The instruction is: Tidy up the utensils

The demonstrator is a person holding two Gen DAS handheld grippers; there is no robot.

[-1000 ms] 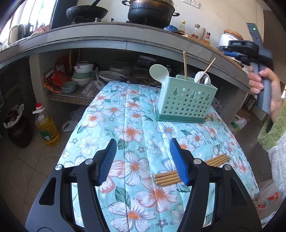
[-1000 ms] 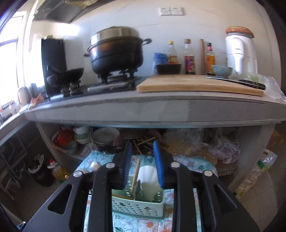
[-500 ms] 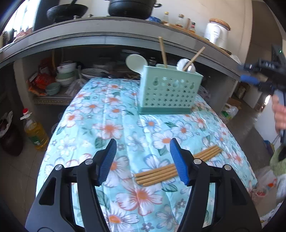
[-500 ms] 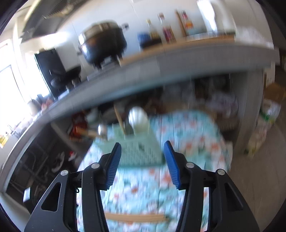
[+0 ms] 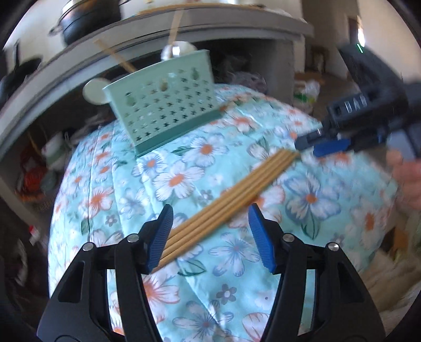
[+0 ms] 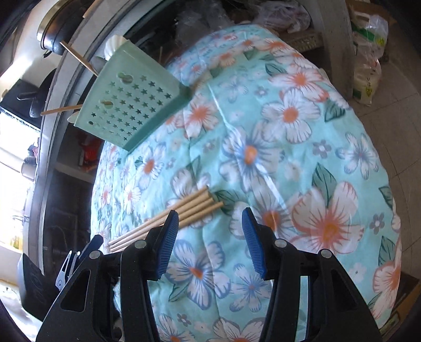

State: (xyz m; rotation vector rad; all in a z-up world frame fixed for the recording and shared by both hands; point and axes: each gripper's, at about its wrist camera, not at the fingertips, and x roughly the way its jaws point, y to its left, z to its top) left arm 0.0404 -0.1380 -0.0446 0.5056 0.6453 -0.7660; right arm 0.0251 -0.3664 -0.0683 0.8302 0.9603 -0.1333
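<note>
Several wooden chopsticks (image 5: 231,202) lie side by side on the flowered cloth (image 5: 184,289). My left gripper (image 5: 210,211) hangs low over their near half, its jaws closing with the bundle between them; the pads do not press on it. My right gripper (image 6: 209,212) is open just short of the bundle's other end (image 6: 200,204), with only cloth between its fingers. It shows at the right edge of the left wrist view (image 5: 326,143). A mint-green perforated caddy (image 5: 168,105) stands at the far end with chopsticks and spoons in it.
Behind the caddy (image 6: 131,105) a grey counter (image 5: 210,23) carries a black pot (image 5: 89,15). Shelves with bowls (image 5: 52,152) lie under it. Plastic bags (image 6: 368,52) sit on the floor to the right. A hand (image 5: 405,179) holds the right gripper.
Both grippers have come down towards the chopsticks and rolled, so the scene tilts. The right gripper left the caddy, dropped low and opened wider. The left jaws narrowed slightly.
</note>
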